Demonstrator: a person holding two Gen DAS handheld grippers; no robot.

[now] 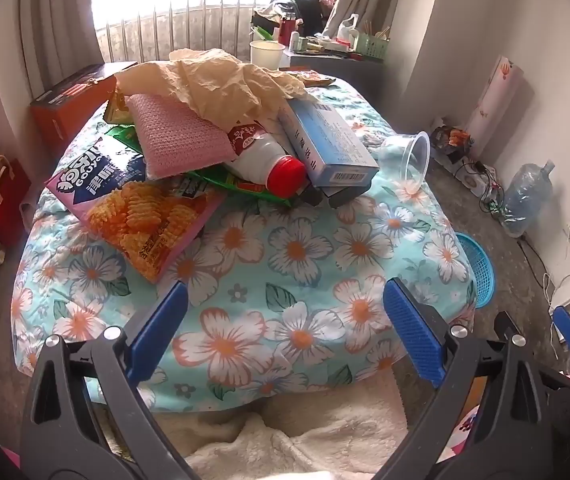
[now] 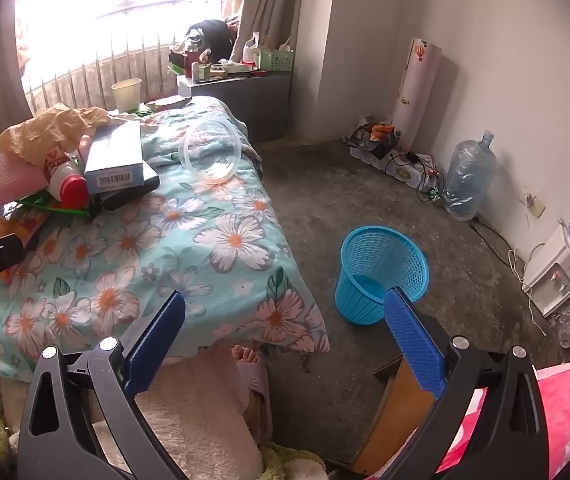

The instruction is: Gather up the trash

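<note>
A heap of trash lies on the floral cloth (image 1: 285,248) of a low table: a chips bag (image 1: 145,216), a white bottle with a red cap (image 1: 269,160), a blue carton (image 1: 329,140), a pink sponge cloth (image 1: 181,136), crumpled brown paper (image 1: 213,80) and a clear plastic cup (image 1: 409,156) on its side. My left gripper (image 1: 285,328) hangs open over the cloth's near edge, holding nothing. My right gripper (image 2: 285,332) is open too, beside the table's corner. A blue mesh bin (image 2: 381,272) stands on the floor right of the table. The cup (image 2: 213,152) and carton (image 2: 115,156) also show in the right wrist view.
A paper cup (image 2: 126,94) stands at the table's far end. A big water jug (image 2: 469,176), cables and a power strip (image 2: 405,168) line the right wall. An orange box (image 1: 69,104) sits at the far left. A person's slippered foot (image 2: 251,364) is under the table edge.
</note>
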